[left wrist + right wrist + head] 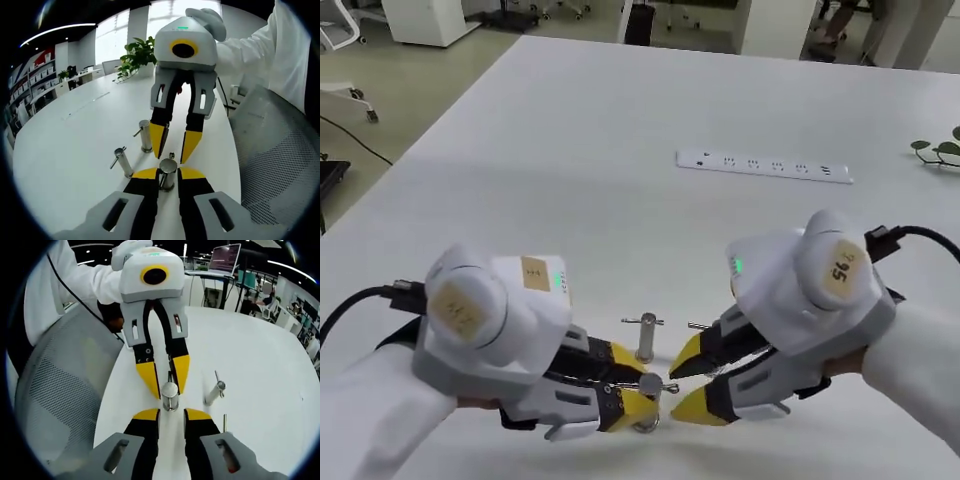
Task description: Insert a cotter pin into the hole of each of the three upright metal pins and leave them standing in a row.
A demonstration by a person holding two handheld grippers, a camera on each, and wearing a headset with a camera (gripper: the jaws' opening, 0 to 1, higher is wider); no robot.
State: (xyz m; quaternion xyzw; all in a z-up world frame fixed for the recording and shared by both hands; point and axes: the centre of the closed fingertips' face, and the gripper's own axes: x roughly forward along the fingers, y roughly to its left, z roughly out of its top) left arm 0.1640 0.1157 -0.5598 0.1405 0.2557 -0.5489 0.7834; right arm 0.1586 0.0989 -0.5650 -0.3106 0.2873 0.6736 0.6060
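The left hand-held gripper (635, 385) and the right hand-held gripper (686, 381) face each other, yellow tips nearly touching, each held by an arm in a white sleeve (365, 415). The left jaws pinch a metal pin (167, 172); the right jaws stand slightly apart.

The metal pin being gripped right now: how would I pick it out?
On the white table, close in front of the person, the gripped pin sits clamped between the left gripper's yellow-tipped jaws. The other two pins stand free beside it.
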